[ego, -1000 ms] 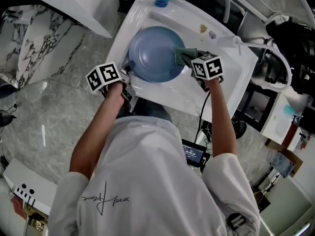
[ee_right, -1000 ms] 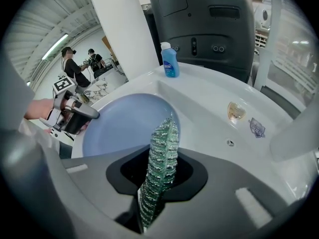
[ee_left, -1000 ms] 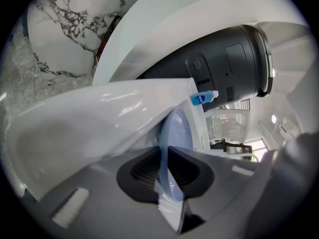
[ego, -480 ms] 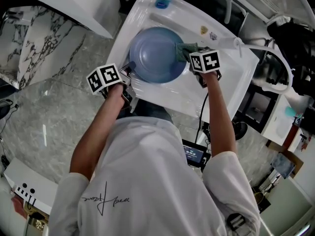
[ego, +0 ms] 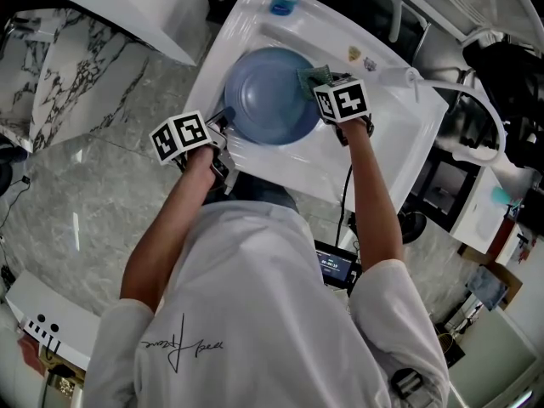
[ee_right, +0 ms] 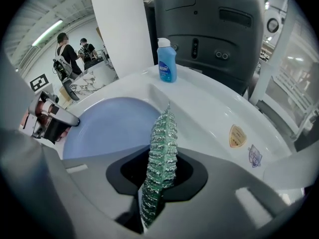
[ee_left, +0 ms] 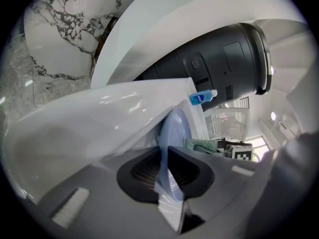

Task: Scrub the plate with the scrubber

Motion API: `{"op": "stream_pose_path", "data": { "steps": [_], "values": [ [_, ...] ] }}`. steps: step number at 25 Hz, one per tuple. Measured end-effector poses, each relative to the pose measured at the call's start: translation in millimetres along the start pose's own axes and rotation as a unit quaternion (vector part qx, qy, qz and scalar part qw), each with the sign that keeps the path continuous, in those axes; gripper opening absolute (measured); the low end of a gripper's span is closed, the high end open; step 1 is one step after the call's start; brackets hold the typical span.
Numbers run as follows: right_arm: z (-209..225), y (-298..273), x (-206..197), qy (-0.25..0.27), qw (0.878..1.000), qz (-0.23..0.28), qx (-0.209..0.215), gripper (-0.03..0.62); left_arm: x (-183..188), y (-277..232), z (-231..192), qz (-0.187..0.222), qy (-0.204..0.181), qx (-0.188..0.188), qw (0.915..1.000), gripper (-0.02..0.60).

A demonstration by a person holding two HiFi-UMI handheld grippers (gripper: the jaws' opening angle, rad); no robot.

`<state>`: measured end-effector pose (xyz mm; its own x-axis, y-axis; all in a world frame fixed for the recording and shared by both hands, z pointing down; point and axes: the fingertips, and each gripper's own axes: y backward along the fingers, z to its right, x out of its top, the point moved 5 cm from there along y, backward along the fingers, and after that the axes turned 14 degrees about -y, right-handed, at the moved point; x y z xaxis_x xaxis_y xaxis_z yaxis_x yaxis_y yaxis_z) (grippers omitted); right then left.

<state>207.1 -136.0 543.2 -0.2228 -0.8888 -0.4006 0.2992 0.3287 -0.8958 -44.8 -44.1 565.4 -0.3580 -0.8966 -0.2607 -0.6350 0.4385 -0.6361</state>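
A pale blue plate is held over the white sink. My left gripper is shut on the plate's near-left rim; in the left gripper view the plate stands edge-on between the jaws of the left gripper. My right gripper is shut on a green glittery scrubber that rests on the plate's right side. In the right gripper view the scrubber sticks up from the right gripper, with the plate just left of it.
A blue soap bottle stands on the sink's far rim, also visible as the bottle in the right gripper view. A white cabinet is at the left, a marble floor below. Two stickers sit on the sink deck.
My right gripper has slid the scrubber up and to the left along the plate's right side. The left gripper and the plate have stayed put.
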Motion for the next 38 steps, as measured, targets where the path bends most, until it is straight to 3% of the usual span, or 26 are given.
{"op": "stream_pose_path", "data": {
  "steps": [8, 17, 38],
  "values": [
    [-33, -8, 11, 0.089, 0.995, 0.011, -0.034, 0.061, 0, 0, 0, 0.000, 0.000, -0.002, 1.0000, 0.101],
    [-74, -28, 8, 0.180, 0.981, 0.024, -0.062, 0.061, -2, -2, 0, -0.001, 0.008, -0.005, 1.0000, 0.101],
    [-136, -37, -7, 0.282, 0.959, 0.028, 0.019, 0.061, -1, -2, 0, -0.001, 0.009, -0.008, 0.9999, 0.101]
  ]
}}
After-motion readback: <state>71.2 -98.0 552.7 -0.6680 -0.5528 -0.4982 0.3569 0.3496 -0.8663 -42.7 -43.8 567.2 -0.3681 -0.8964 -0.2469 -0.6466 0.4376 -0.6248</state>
